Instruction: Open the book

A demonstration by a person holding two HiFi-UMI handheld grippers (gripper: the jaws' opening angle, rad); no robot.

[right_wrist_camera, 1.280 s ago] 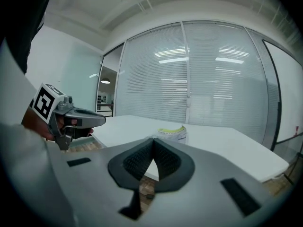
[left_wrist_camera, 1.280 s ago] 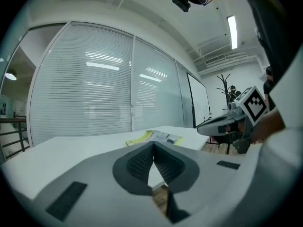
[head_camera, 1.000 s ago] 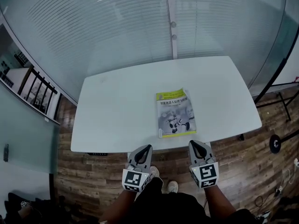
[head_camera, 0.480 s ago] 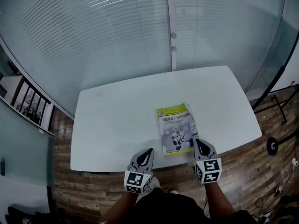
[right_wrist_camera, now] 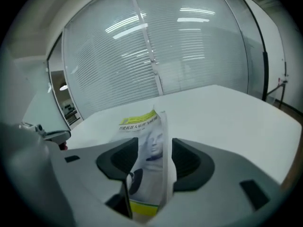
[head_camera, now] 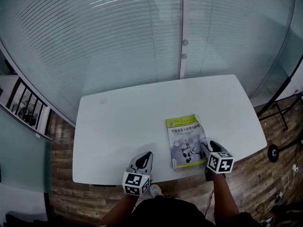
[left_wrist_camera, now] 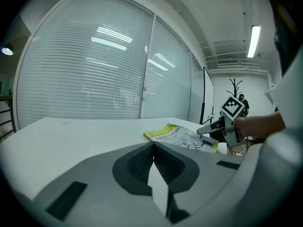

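Note:
A closed book (head_camera: 186,140) with a yellow and grey cover lies on the white table (head_camera: 118,122), near the front edge and right of centre. My right gripper (head_camera: 204,147) is at the book's near right corner. Its jaws have just been opening, and in the right gripper view the book (right_wrist_camera: 150,141) has its right edge between the jaws of this gripper (right_wrist_camera: 155,160), with a gap on both sides. My left gripper (head_camera: 148,154) is shut and holds nothing. It hangs over the table's front edge, left of the book (left_wrist_camera: 177,135).
A glass wall with blinds (head_camera: 142,37) rises right behind the table. The floor is wood planks (head_camera: 265,183), with a black stand (head_camera: 273,151) at the right. The person's legs and shoes are below the table's front edge.
Both grippers have moved forward, from in front of the table's edge to over it. The right gripper has rolled, come to the book's near right corner, and opened around the book's edge.

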